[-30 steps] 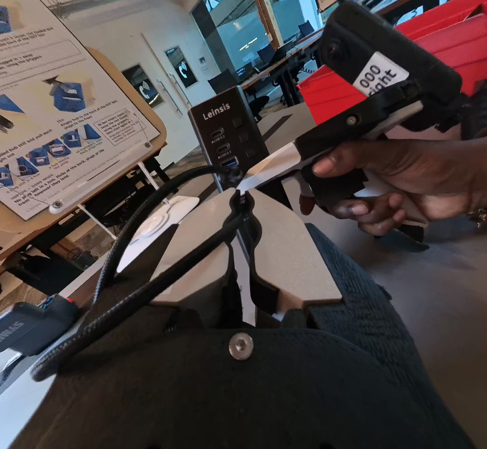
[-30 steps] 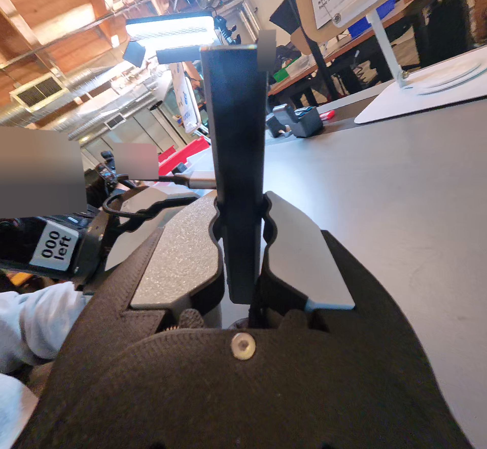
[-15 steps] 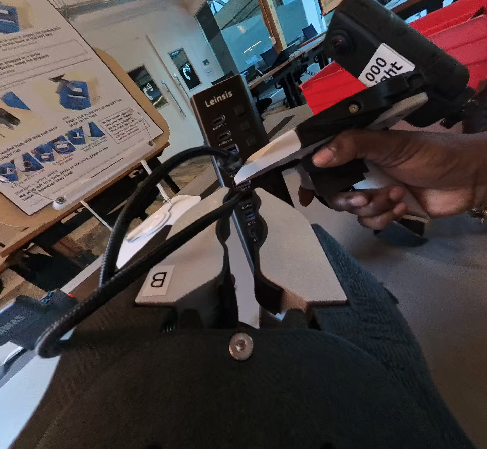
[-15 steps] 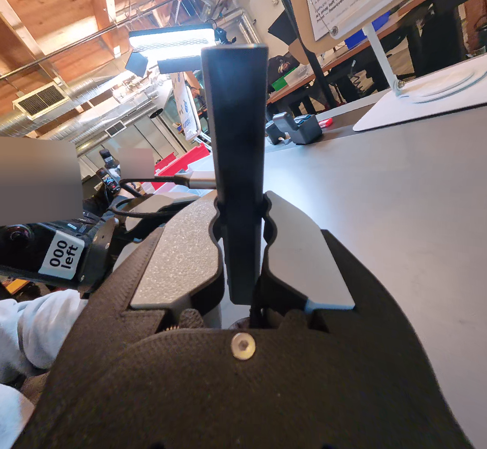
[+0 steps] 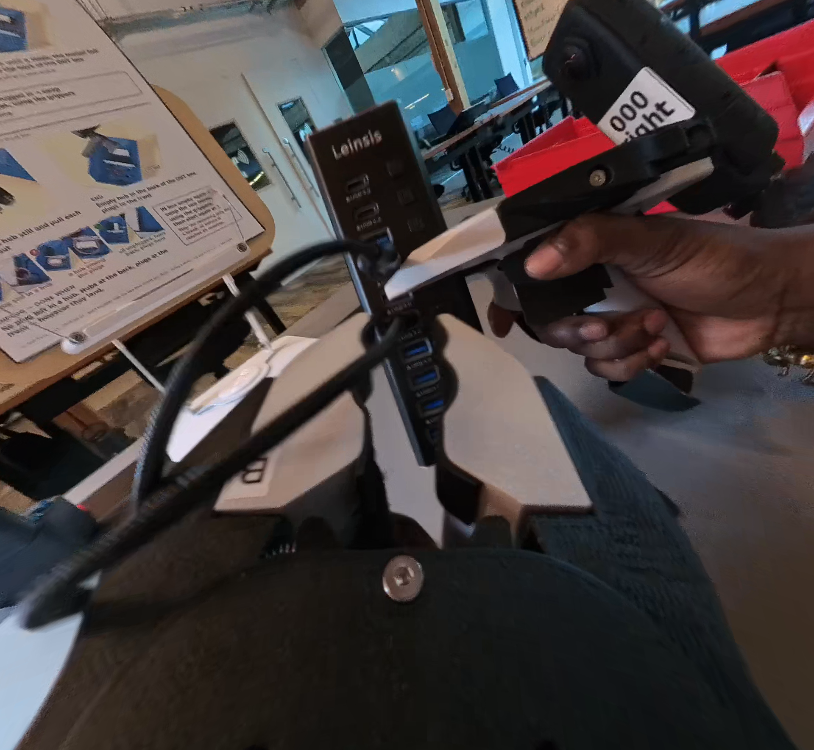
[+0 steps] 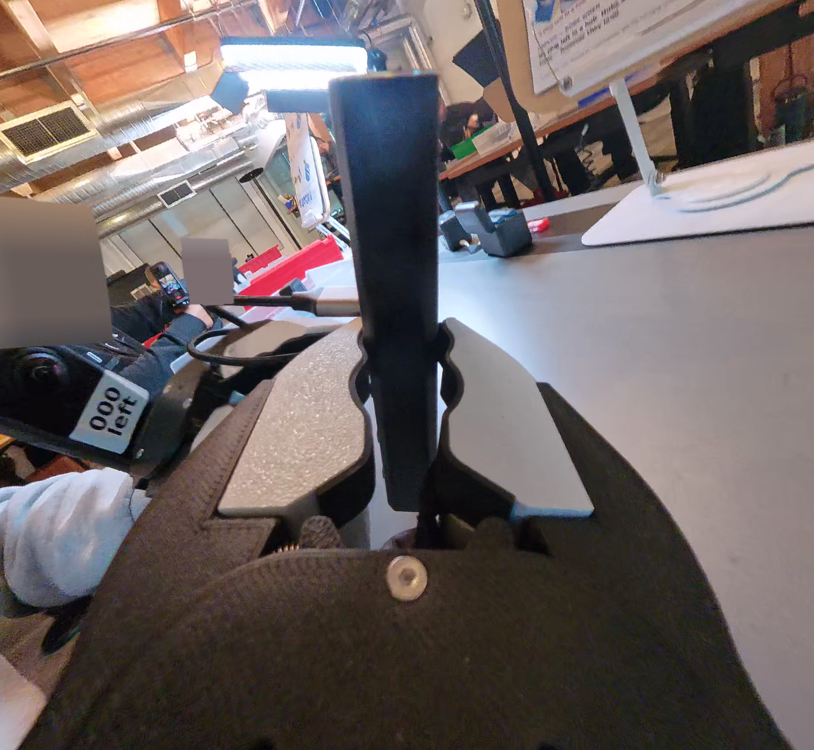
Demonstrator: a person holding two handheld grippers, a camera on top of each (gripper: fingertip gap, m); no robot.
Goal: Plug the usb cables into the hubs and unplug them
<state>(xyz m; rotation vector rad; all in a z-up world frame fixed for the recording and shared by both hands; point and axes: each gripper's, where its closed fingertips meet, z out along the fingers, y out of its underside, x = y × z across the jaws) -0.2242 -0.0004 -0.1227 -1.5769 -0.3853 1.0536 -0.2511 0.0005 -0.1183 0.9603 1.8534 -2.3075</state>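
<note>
A black USB hub stands upright, clamped by my right gripper, which is shut on its lower half. A black braided cable is plugged into a port on the hub's face; its silver plug shows on the hub's left side in the right wrist view. My left gripper is open just in front of the hub, jaws apart. The cable loops over its left finger. The right gripper and the hand holding it also show in the left wrist view.
An instruction board on a white stand base stands at the table's far side. Red bins sit behind the right gripper. A dark device lies far back on the grey table. The left gripper is at the left. The grippers are tip to tip, or close to it.
My left gripper has opened and let go of the cable, then drawn back a little from the hub. The plug stays in the hub. The right gripper still holds the hub.
</note>
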